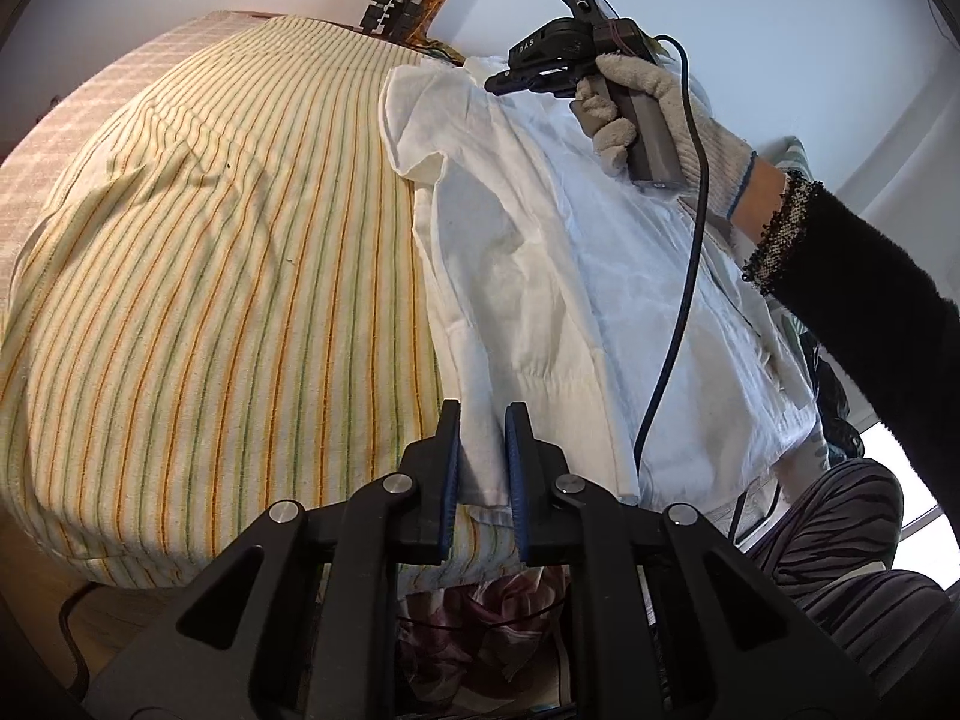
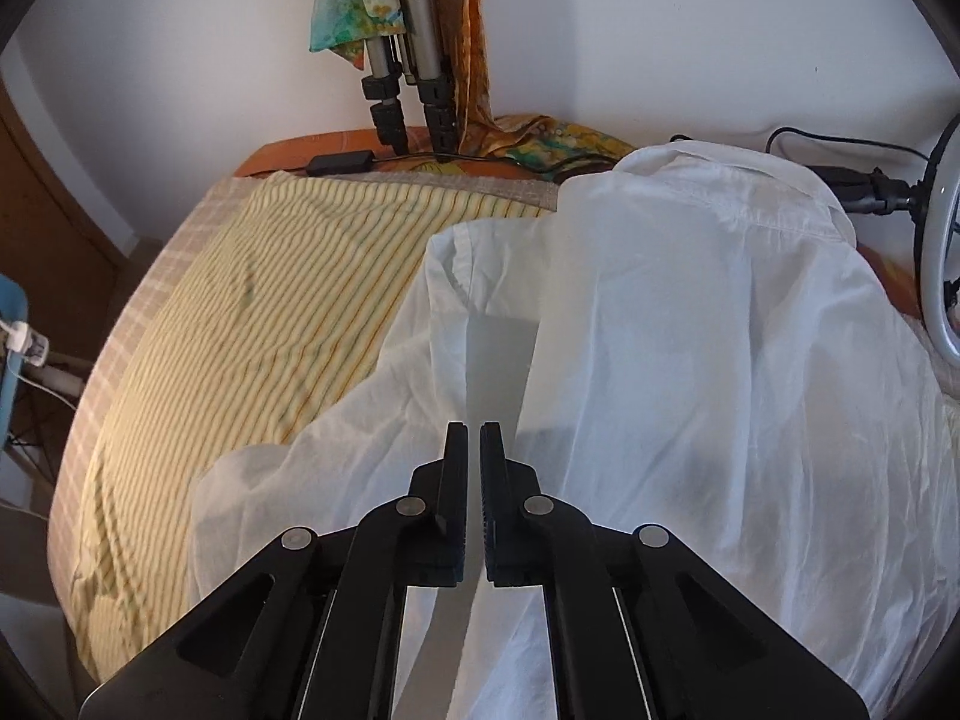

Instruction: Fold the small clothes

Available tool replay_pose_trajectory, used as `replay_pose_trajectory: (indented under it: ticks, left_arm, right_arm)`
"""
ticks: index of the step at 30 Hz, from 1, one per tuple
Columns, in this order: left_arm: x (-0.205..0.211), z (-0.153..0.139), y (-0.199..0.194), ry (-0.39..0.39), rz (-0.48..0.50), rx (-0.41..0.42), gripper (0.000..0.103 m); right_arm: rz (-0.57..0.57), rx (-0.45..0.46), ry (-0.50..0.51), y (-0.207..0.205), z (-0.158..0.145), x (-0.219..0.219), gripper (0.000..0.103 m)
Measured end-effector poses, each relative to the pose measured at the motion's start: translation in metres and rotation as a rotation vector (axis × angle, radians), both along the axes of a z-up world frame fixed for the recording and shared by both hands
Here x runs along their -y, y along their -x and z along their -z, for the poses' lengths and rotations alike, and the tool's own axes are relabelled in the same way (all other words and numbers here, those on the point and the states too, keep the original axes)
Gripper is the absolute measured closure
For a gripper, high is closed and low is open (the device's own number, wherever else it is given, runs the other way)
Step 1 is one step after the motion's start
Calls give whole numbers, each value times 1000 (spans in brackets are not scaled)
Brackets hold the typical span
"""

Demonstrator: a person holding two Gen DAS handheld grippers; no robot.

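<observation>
Left gripper (image 1: 483,450) clenched on white shirt (image 1: 540,276) hem, bottom centre. Right gripper (image 2: 474,468) clamped shut, apparently pinching shirt fabric. Shirt lies right of frame on striped sheet (image 1: 210,270). Keep hem taut, carry the fold over evenly.

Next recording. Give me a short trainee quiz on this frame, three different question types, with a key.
1. True or false: the white shirt lies on a plain blue sheet.
2. What sits between the left gripper pads? A) the shirt's edge B) a sock C) nothing
3. Fill in: the hand holding the right gripper wears a knitted ____.

Key: 1 false, it lies on a striped sheet; 2 A; 3 glove.
</observation>
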State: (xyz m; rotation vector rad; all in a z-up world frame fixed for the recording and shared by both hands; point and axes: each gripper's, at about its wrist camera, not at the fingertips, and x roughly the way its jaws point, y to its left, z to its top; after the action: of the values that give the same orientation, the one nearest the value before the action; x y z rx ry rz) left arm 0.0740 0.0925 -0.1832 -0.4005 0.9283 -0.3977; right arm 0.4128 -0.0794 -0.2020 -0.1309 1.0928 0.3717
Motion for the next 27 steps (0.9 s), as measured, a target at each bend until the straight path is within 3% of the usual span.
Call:
replay_pose_trajectory:
  ticks: [3, 6, 8, 11, 17, 18, 20, 24, 27]
  left_arm:
    - [4, -4, 4, -27, -7, 9, 91]
    - [0, -7, 9, -38, -33, 17, 88]
    - [-5, -7, 11, -31, -55, 16, 70]
    - [-8, -1, 7, -17, -77, -11, 69]
    - [7, 10, -4, 17, -14, -45, 70]
    - [9, 9, -4, 13, -15, -34, 72]
    - [9, 9, -5, 2, -14, -38, 92]
    - [13, 6, -2, 7, -4, -24, 95]
    - [25, 0, -1, -30, 10, 4, 96]
  right_arm:
    - [-62, 12, -8, 21, -16, 1, 71]
    - [-149, 3, -68, 57, -32, 4, 70]
    - [-238, -36, -148, 85, -38, 6, 70]
    - [-383, -100, -195, 126, -34, 3, 70]
    - [-529, -130, -90, 178, -5, -18, 71]
    - [-530, -133, -60, 182, 0, -19, 71]
    - [-516, -140, -18, 186, 6, -12, 71]
    - [-438, -126, 146, 183, 15, 7, 71]
    - [-406, -132, 162, 178, 7, 14, 71]
